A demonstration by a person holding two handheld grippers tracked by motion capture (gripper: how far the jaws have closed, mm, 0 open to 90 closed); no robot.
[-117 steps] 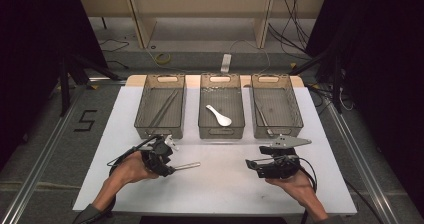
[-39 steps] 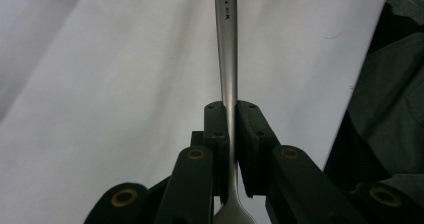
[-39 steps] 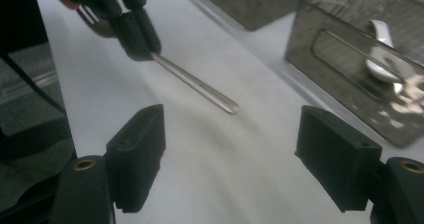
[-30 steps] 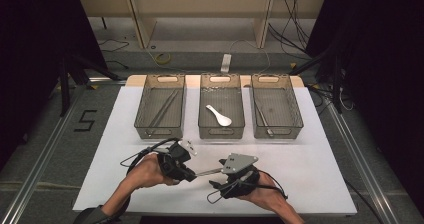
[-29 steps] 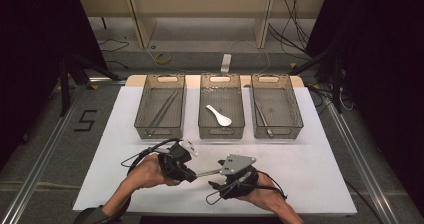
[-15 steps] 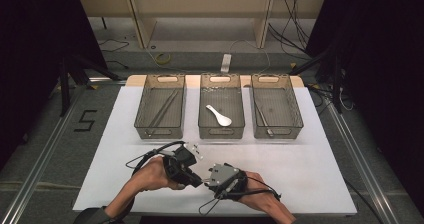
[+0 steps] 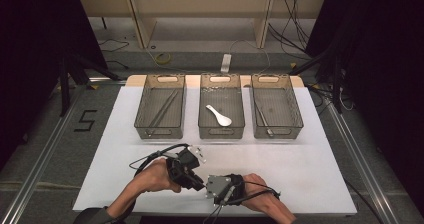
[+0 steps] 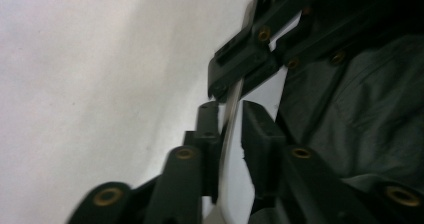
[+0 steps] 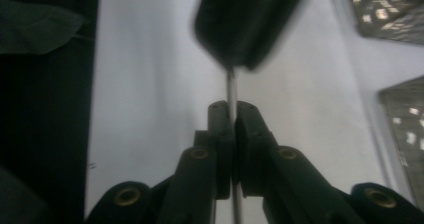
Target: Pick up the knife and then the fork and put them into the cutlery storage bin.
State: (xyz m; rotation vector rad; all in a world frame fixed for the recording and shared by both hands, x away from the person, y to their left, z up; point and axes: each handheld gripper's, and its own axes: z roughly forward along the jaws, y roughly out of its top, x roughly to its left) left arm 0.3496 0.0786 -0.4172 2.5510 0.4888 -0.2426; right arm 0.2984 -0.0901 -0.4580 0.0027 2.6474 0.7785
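Note:
Near the table's front edge my left gripper (image 7: 199, 182) and right gripper (image 7: 212, 188) meet tip to tip. A thin silver utensil handle (image 9: 231, 84) runs between them. My right gripper (image 9: 231, 106) has just been closing and is now shut on this handle. In the left gripper view the handle (image 8: 226, 174) lies between my left gripper's (image 8: 229, 109) jaws, which have just been opening; a gap shows beside it. The right gripper's jaws (image 8: 245, 64) stand just beyond. The ends of the utensil are hidden.
Three mesh bins stand in a row at the back: the left (image 7: 161, 134) holds long metal sticks (image 7: 162, 110), the middle (image 7: 221, 133) a white spoon (image 7: 220, 115), the right (image 7: 277, 133) a metal utensil (image 7: 263, 121). A white cloth (image 7: 320, 154) covers the table.
My right gripper has come left and toward the front edge, up to the left gripper, and closed on the utensil handle. The left hand has stayed in place.

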